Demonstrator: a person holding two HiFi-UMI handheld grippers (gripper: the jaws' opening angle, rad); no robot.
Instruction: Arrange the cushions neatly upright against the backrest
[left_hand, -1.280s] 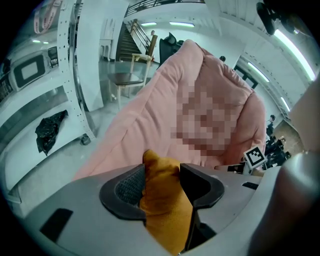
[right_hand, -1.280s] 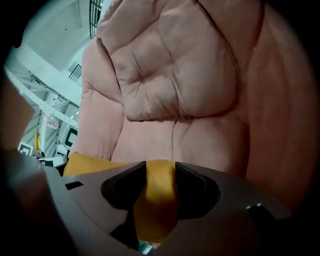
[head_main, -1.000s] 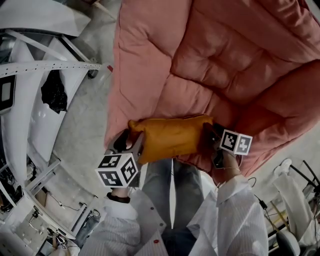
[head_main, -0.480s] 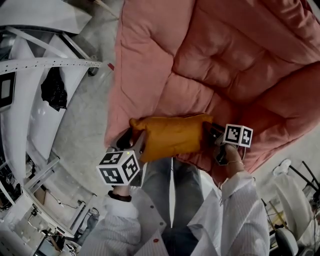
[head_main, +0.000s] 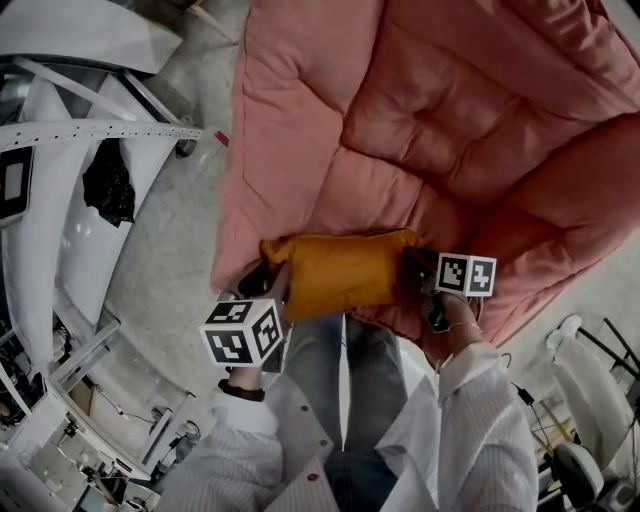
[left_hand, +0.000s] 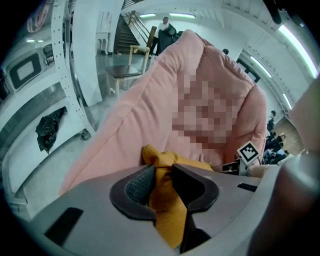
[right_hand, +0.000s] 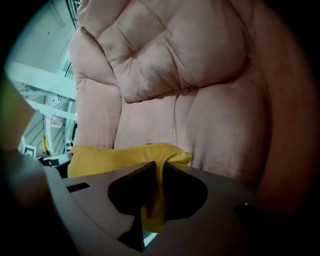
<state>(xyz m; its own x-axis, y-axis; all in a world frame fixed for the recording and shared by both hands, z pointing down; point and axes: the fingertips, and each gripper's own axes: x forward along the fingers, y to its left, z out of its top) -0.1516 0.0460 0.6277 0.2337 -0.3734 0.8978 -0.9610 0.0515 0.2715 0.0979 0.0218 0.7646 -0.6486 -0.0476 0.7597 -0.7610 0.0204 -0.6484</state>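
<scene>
One mustard cushion, soft and oblong, hangs stretched between two grippers at the front edge of a pink quilted sofa. The left gripper has just been closing, and its ribbed jaws now pinch the cushion's bunched corner between them. The right gripper has just been closing too, with its jaws clamped on a thin fold of the opposite corner. Beyond both jaws rises the puffy, tufted backrest.
</scene>
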